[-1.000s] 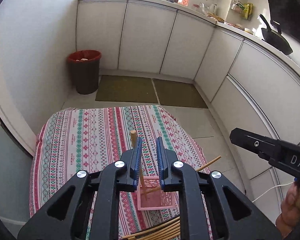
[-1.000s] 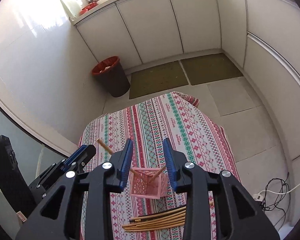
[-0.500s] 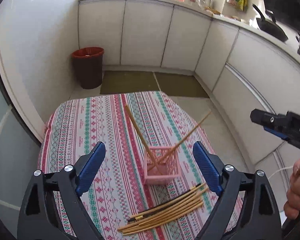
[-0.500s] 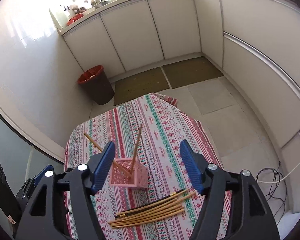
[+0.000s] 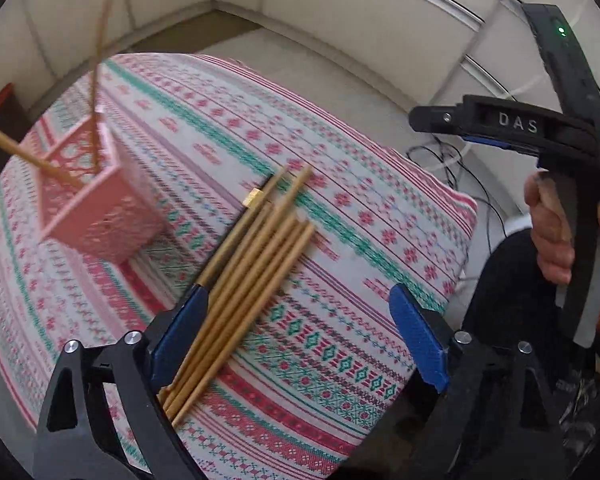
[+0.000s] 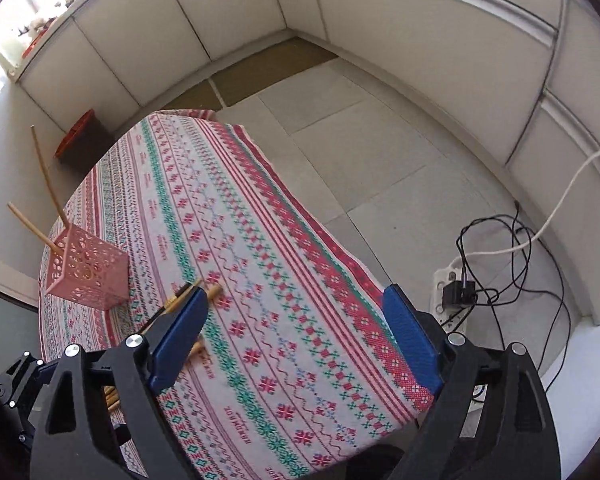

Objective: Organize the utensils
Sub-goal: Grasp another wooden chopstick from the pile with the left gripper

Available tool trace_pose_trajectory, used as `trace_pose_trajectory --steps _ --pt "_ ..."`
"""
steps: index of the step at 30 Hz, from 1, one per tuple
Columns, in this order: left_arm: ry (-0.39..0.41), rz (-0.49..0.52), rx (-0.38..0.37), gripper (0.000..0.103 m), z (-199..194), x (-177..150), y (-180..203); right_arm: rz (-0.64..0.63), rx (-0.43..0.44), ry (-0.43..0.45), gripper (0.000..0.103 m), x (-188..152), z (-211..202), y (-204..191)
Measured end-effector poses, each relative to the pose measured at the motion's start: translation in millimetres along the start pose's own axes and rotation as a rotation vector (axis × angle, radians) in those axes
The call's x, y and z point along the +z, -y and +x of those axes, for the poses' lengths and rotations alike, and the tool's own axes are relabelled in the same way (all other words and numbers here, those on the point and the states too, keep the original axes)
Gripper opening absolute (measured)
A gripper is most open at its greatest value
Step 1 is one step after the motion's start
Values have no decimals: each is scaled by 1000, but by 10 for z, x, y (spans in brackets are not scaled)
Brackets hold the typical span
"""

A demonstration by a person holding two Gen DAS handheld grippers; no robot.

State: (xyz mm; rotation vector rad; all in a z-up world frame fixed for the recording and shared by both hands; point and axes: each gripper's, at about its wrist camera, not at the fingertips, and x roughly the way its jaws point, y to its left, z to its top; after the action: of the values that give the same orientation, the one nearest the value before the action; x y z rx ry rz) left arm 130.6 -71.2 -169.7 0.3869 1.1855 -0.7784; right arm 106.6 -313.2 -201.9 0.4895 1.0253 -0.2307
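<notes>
A pink perforated holder (image 5: pixel 100 208) stands on the patterned tablecloth (image 5: pixel 340 208) with two wooden chopsticks (image 5: pixel 24 152) leaning out of it; it also shows in the right wrist view (image 6: pixel 88 270). A bundle of several wooden chopsticks (image 5: pixel 244 276) lies flat beside it, partly hidden behind my fingers in the right wrist view (image 6: pixel 214 291). My left gripper (image 5: pixel 298 340) is open and empty, low over the bundle's near end. My right gripper (image 6: pixel 292 340) is open and empty, right of the bundle; its body shows in the left wrist view (image 5: pixel 500 128).
White cabinets (image 6: pixel 420 40) ring the room. A red-rimmed bin (image 6: pixel 80 136) stands on the floor behind the table. A power strip with tangled cables (image 6: pixel 460 292) lies on the floor to the right. The table's edge (image 6: pixel 340 248) drops off to the right.
Both grippers opened, letting go of a chopstick each into the holder, then swung down and right toward the bundle on the cloth.
</notes>
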Motion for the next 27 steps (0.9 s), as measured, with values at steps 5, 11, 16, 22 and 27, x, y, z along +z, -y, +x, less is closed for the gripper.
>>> trace_pose_trajectory --steps 5,11,16,22,27 --pt "-85 84 -98 64 431 6 77 41 4 -46 86 -176 172 316" --pt "-108 83 -82 63 650 138 109 -38 -26 21 86 -210 102 248" --pt "-147 79 -54 60 812 195 115 -58 -45 28 86 -203 114 230" --pt "-181 139 68 31 933 187 265 59 -11 -43 86 -110 217 419" --pt "-186 142 133 7 896 157 356 138 31 -112 86 -118 312 456"
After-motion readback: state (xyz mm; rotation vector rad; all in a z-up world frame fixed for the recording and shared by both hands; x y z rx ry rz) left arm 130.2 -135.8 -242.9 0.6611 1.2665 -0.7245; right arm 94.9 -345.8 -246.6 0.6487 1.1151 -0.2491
